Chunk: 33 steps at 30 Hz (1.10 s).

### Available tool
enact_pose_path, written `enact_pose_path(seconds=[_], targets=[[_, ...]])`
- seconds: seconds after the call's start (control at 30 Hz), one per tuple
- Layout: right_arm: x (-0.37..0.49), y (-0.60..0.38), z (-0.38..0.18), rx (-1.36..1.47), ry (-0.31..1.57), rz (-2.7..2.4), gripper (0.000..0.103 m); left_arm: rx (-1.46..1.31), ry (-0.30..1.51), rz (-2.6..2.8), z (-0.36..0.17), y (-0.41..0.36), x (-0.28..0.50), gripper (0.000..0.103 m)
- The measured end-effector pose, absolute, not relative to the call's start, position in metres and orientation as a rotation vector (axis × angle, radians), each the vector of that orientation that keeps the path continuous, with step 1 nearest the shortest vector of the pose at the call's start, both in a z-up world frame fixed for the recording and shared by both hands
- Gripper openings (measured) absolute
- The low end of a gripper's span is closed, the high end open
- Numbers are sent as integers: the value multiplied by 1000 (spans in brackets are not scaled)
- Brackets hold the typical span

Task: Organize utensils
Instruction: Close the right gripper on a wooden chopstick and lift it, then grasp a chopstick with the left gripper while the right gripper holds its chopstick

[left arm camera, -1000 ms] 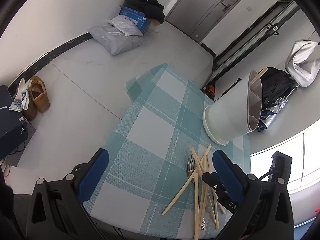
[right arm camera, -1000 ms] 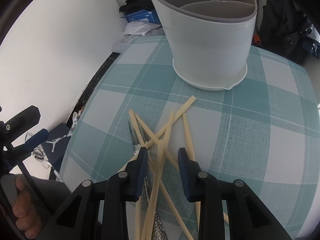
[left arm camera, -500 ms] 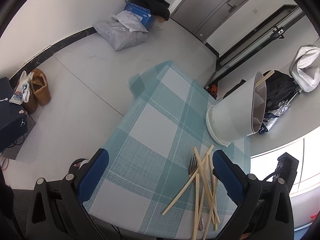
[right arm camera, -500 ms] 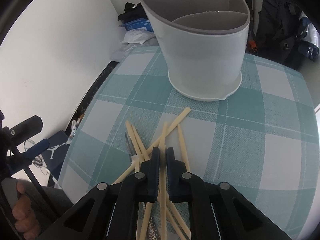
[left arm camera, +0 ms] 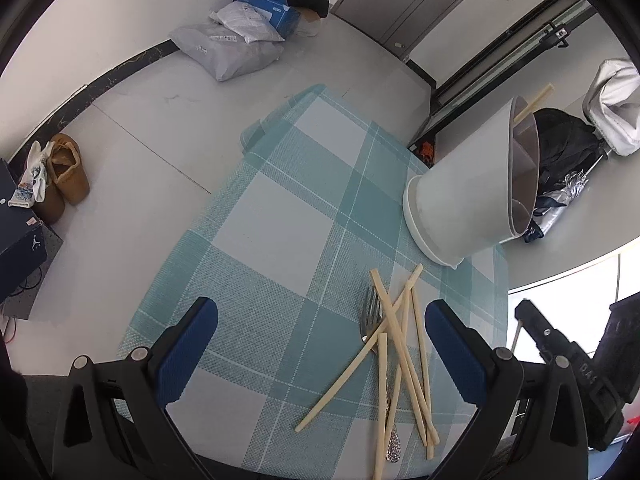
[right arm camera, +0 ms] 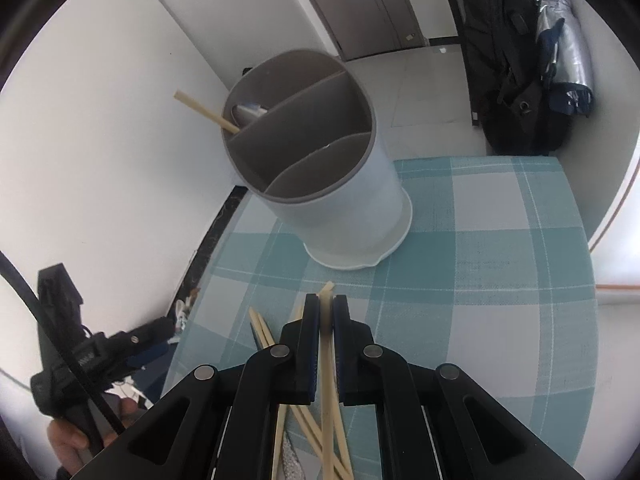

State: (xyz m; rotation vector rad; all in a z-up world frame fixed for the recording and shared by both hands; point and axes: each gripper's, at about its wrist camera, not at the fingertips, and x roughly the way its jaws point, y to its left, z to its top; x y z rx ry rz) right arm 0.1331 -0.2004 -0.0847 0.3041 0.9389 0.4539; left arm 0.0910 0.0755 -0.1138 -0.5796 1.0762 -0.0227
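Our right claw (right arm camera: 326, 306) is pinching one chopstick (right arm camera: 327, 380) at the bottom middle, below the white holder (right arm camera: 340, 200). Our left claw (left arm camera: 320, 320) is spread wide and holds nothing, above the chopstick pile (left arm camera: 400, 352) on the counter (left arm camera: 272, 240).

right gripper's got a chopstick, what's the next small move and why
Probably carry the chopstick up and over to the far-left compartment of the holder. The right gripper has its jaws shut on it, and one chopstick already leans in that compartment, so matching it keeps like with like.

Checked table (left arm camera: 276, 236); holder (left arm camera: 460, 204), chopsticks (left arm camera: 400, 344), fork (left arm camera: 370, 312).
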Motion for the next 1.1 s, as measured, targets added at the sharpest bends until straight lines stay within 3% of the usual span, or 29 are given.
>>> enact_pose_path(seconds=[0.27, 0.57, 0.67, 0.9, 1.1], targets=[[140, -246, -85, 470, 861, 459, 6, -445, 1112, -19, -120, 51, 98, 101], [152, -260, -99, 528, 842, 447, 6, -410, 1133, 9, -129, 37, 119, 88], [152, -258, -97, 521, 834, 468, 6, -398, 1121, 6, -128, 32, 126, 80], [163, -253, -99, 526, 849, 497, 6, -443, 1138, -27, -132, 31, 134, 39], [166, -253, -103, 533, 872, 501, 6, -481, 1166, -16, -137, 30, 141, 18]])
